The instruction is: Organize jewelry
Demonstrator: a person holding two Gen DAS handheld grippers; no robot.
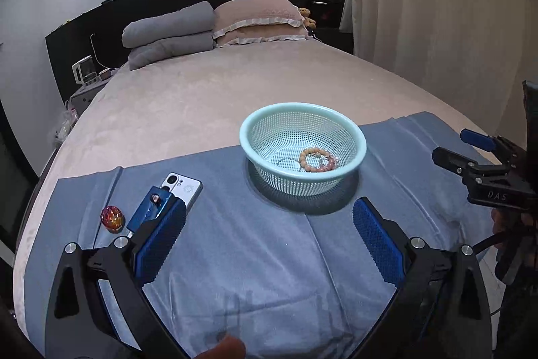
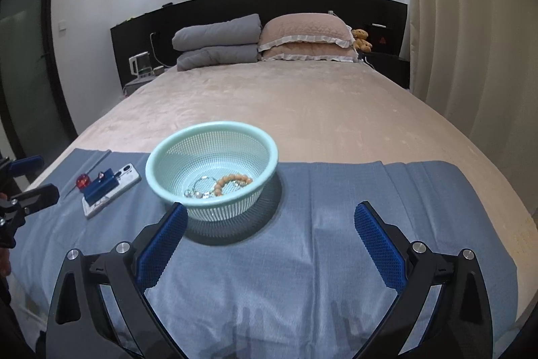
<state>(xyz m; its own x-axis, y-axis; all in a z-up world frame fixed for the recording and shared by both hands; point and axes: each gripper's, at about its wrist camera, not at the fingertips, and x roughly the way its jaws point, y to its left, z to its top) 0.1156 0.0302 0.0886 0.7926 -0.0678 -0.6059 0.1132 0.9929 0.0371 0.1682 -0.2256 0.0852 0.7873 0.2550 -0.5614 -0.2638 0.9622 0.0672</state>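
Note:
A pale green mesh basket (image 1: pixel 356 137) (image 2: pixel 158 180) stands on a blue cloth (image 1: pixel 255 258) (image 2: pixel 302 241) on the bed. Inside lie a beaded bracelet (image 1: pixel 317 159) (image 2: pixel 233 181) and silvery jewelry (image 2: pixel 196 190). My left gripper (image 1: pixel 269 217) is open and empty, a little in front of the basket. My right gripper (image 2: pixel 270 221) is open and empty, just in front of the basket and to its right. The right gripper shows at the right edge of the left wrist view (image 1: pixel 470 153); the left gripper shows at the left edge of the right wrist view (image 2: pixel 23 184).
A white phone (image 1: pixel 183 187) (image 2: pixel 112 187) lies on the cloth left of the basket, with a small blue box (image 1: pixel 151 207) (image 2: pixel 101 185) on it and a red glassy ornament (image 1: pixel 112 217) (image 2: pixel 83 181) beside it. Pillows (image 2: pixel 306 37) and a folded grey quilt (image 2: pixel 215 42) lie at the headboard.

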